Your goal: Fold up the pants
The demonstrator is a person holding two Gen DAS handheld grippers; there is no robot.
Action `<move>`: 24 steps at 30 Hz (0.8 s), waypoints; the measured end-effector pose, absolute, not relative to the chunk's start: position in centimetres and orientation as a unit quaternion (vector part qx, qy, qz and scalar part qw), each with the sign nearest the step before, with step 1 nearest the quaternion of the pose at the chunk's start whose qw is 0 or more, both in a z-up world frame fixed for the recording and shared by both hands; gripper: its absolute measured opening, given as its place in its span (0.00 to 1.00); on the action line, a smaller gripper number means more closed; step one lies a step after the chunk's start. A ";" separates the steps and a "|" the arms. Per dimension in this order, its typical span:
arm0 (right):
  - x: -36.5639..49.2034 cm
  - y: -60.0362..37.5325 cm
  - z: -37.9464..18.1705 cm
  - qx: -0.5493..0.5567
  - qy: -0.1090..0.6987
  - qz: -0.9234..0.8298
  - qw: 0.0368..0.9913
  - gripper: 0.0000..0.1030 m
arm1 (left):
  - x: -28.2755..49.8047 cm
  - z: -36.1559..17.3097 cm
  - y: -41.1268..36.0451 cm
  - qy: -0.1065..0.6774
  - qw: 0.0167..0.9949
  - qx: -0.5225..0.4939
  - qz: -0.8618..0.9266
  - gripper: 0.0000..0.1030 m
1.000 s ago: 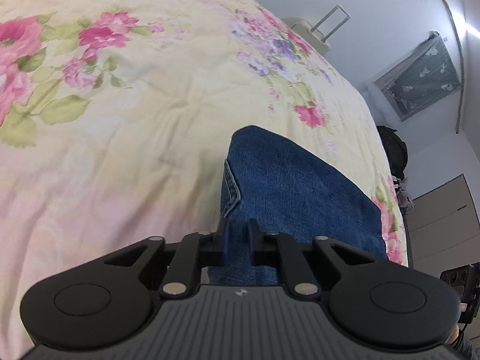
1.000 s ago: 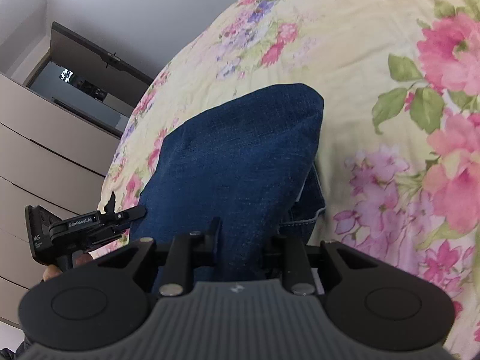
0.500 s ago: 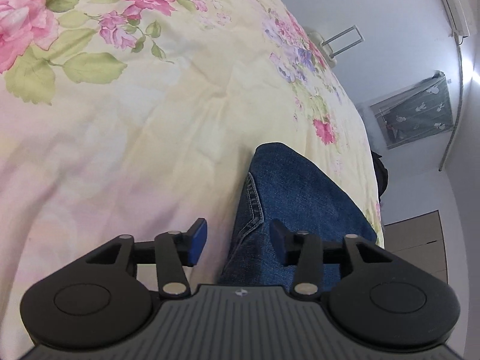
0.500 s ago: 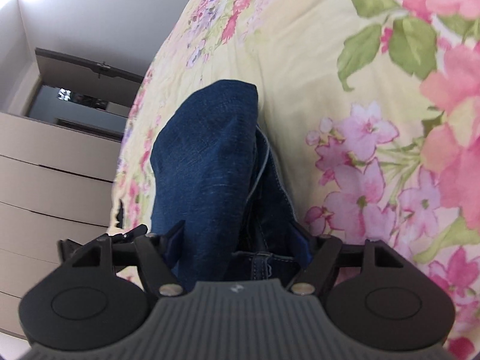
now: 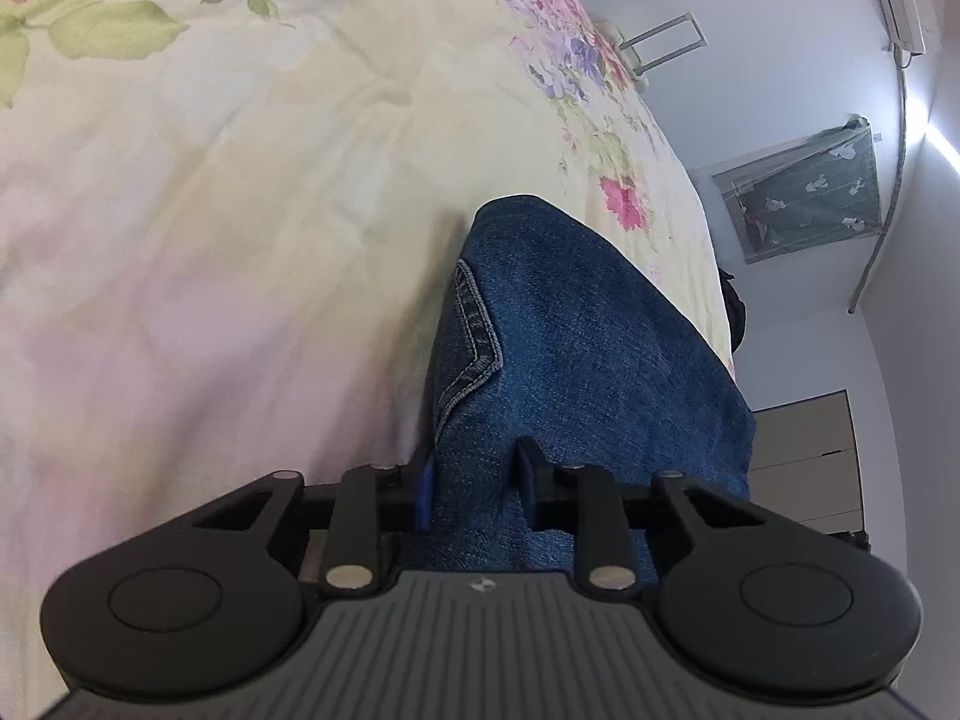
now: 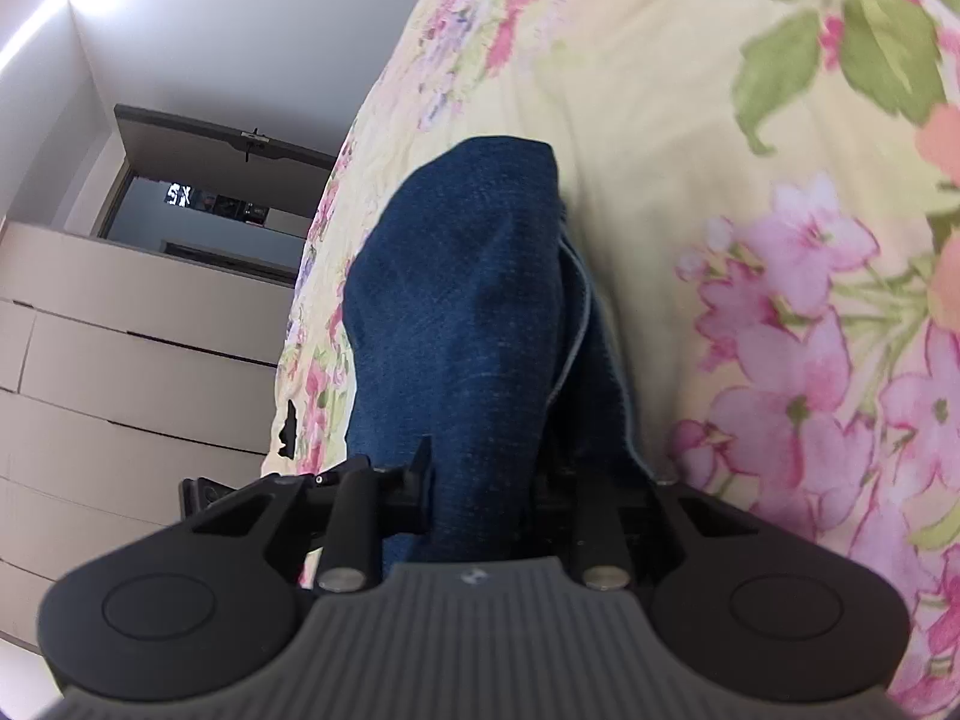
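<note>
Pants (image 5: pixel 576 348) bunched betw. both grippers' just-closed jaws, on bedspread (image 5: pixel 240 210).

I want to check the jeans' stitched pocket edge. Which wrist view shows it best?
The left wrist view: the jeans show a stitched pocket edge sharply, ahead of the left gripper, shut on the denim. In the right wrist view the jeans show mostly plain denim and one pale seam line.

Left, right and beyond the jeans (image 5: pixel 576 348) the quilt (image 5: pixel 240 240) lies bare and passable; drawers (image 6: pixel 120 372) stand past its edge.
</note>
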State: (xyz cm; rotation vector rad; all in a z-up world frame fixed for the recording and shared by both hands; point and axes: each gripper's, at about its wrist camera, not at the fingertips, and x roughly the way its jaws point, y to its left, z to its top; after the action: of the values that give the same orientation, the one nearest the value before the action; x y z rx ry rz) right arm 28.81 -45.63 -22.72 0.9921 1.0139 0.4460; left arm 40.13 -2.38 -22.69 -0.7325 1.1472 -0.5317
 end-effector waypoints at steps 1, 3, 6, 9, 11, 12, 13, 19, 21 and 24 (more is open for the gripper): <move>28.9 -45.4 -21.8 0.444 0.460 0.203 0.742 0.16 | 40.1 -22.2 -2.4 0.522 0.747 -0.331 -0.245 0.23; 29.1 -44.7 -19.8 0.428 0.453 0.206 0.754 0.15 | 40.3 -21.0 -2.2 0.516 0.752 -0.325 -0.250 0.22; 29.2 -43.8 -16.8 0.414 0.438 0.219 0.767 0.14 | 40.5 -19.1 -1.2 0.509 0.761 -0.312 -0.254 0.21; 30.1 -41.9 -14.9 0.397 0.438 0.224 0.775 0.14 | 40.9 -17.1 1.2 0.502 0.770 -0.304 -0.252 0.21; 31.1 -40.2 -14.7 0.397 0.442 0.227 0.771 0.14 | 41.2 -16.0 3.3 0.499 0.778 -0.292 -0.245 0.21; 31.6 -39.0 -14.8 0.400 0.443 0.231 0.769 0.14 | 41.4 -15.6 4.4 0.499 0.782 -0.287 -0.241 0.21; 31.9 -37.8 -15.0 0.402 0.442 0.235 0.766 0.14 | 41.7 -15.2 5.6 0.499 0.785 -0.282 -0.235 0.21; 35.3 -29.8 -17.6 0.425 0.447 0.261 0.743 0.14 | 42.9 -14.8 12.7 0.504 0.800 -0.259 -0.199 0.21; 36.0 -27.3 -18.6 0.430 0.451 0.270 0.734 0.13 | 43.4 -15.5 14.4 0.507 0.801 -0.255 -0.191 0.21; 36.8 -24.3 -20.2 0.428 0.461 0.275 0.727 0.13 | 43.9 -17.8 16.1 0.516 0.798 -0.255 -0.181 0.21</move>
State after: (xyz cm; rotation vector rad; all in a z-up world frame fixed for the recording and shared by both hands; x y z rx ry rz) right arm 36.83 -24.29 -20.15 0.9428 1.0158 0.6060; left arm 43.94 16.08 -17.81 -0.5477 1.1068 -0.3876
